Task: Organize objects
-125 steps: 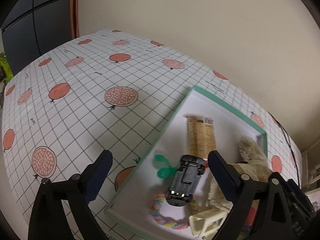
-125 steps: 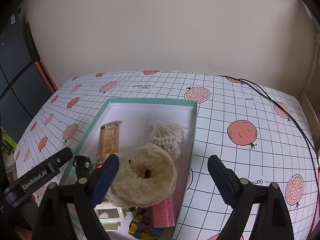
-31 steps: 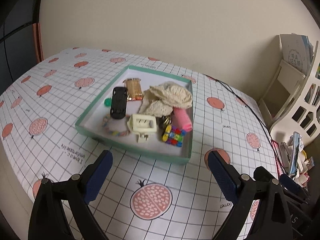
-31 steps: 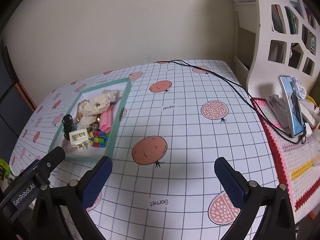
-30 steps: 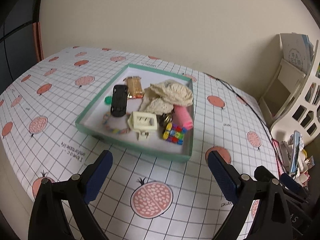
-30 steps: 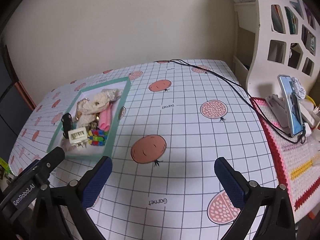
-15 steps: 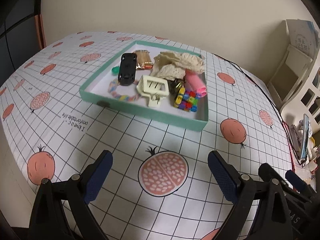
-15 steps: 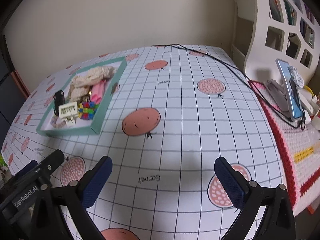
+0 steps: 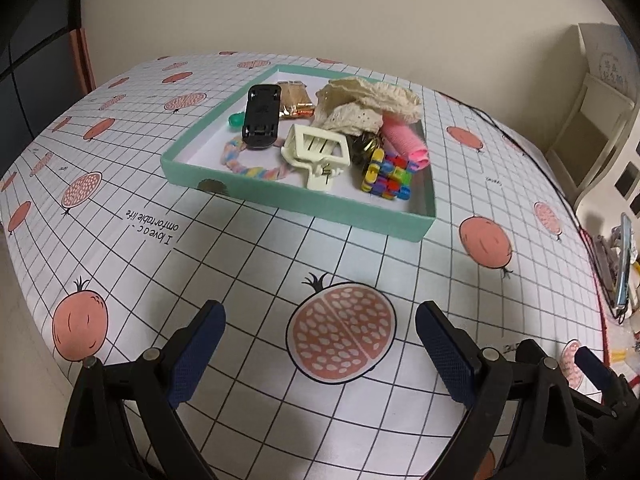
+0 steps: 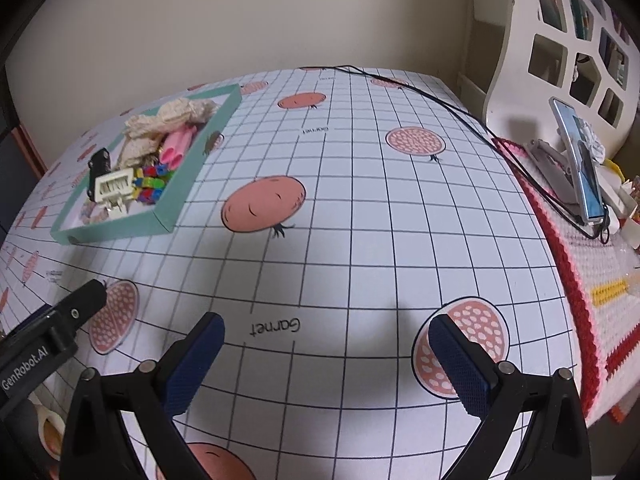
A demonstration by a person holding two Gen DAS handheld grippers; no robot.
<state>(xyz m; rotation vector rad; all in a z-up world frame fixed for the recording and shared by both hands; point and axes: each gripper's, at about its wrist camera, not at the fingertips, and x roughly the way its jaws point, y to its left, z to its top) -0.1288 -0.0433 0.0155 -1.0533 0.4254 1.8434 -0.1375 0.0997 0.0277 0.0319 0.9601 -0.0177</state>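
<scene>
A shallow teal box sits on the pomegranate-print tablecloth, filled with small items: a black toy car, a cream hair claw, a coloured block bracelet, a pink roller, cream lace fabric and a pastel rope ring. My left gripper hovers open low over the near table, well short of the box, empty. My right gripper is open and empty too, over bare cloth to the right of the box.
A black cable runs across the far right of the table. A phone on a stand and a crocheted mat lie at the right edge, below a white cubby shelf. The other gripper's body shows at left.
Both grippers have pulled back from the box and dropped lower toward the near table edge. The box and its contents now lie farther ahead. Jaws stayed open throughout.
</scene>
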